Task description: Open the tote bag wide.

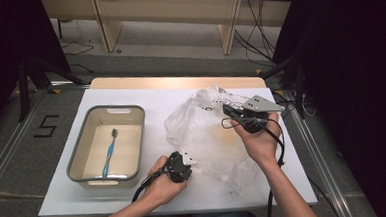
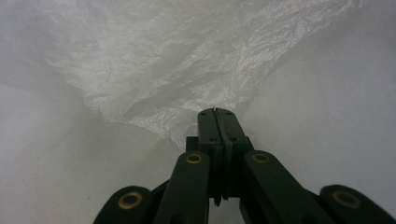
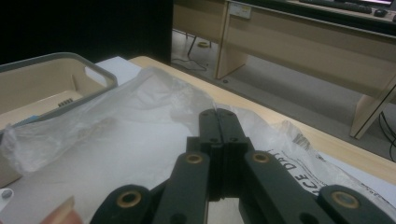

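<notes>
- Lowest in the high view, the left tool (image 1: 178, 168) sits at the bottom centre of the frame, held in the person's left hand (image 1: 160, 183). In the left gripper view its jaws are pressed together, with a sliver of film at their tips. I judge it to be pinching the near edge of the plastic bag (image 2: 177, 79).
- That low grip looks meant to anchor the near side of the bag to the counter (image 1: 130, 99), so the thin film can be pulled taut or opened from the other end.
- The plastic bag (image 1: 207, 138) itself lies crumpled across the centre-right of the high view, clear and wrinkled, spread between the two tools on the white counter.
- Further up, at the right of the frame, the right tool (image 1: 229, 109) is held in the right hand (image 1: 258, 140), with its grey three-cornered plate on top. In the right gripper view the jaws are closed on each other over the bag (image 3: 140, 135). A fold of film seems to be caught between them, lifting the far edge.
- Holding opposite edges in this way probably serves to open or flatten the bag.
- At left centre of the high view a grey-rimmed tub (image 1: 80, 144) stands well apart from the bag. A blue toothbrush (image 1: 109, 153) lies inside it, untouched.
- Beyond the counter, in the upper frame, stand wooden desks with cables on the floor.
</notes>
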### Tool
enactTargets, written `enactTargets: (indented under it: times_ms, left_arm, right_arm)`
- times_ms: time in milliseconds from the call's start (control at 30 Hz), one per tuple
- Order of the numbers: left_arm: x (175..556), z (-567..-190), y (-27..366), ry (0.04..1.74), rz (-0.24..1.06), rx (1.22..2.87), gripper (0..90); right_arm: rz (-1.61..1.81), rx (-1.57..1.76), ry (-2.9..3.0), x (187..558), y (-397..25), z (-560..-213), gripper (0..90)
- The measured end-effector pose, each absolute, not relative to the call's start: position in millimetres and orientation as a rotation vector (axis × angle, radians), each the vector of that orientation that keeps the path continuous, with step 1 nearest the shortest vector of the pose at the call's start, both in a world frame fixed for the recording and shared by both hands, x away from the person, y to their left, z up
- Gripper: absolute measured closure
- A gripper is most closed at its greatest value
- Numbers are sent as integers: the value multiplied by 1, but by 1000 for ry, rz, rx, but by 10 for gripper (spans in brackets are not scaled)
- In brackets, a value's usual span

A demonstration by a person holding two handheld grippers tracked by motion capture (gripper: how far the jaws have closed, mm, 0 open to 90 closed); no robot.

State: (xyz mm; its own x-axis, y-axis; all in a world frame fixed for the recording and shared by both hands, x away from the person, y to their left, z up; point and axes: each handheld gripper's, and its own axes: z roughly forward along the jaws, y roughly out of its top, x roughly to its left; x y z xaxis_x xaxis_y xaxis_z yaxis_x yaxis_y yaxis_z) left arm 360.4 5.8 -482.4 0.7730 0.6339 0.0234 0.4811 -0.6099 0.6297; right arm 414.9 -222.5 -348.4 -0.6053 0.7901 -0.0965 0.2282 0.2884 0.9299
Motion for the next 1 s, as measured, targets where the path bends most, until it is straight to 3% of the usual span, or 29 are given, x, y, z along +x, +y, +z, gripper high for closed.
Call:
enactTargets:
  times_ms: [467, 1000]
  left_arm:
    - [359, -475, 13, 814, 322, 2309, 877]
    - [345, -437, 28, 751, 395, 2182, 475]
  right_arm:
    - [1317, 911, 1992, 416, -221, -349, 900]
    - [1317, 921, 1993, 417, -220, -351, 900]
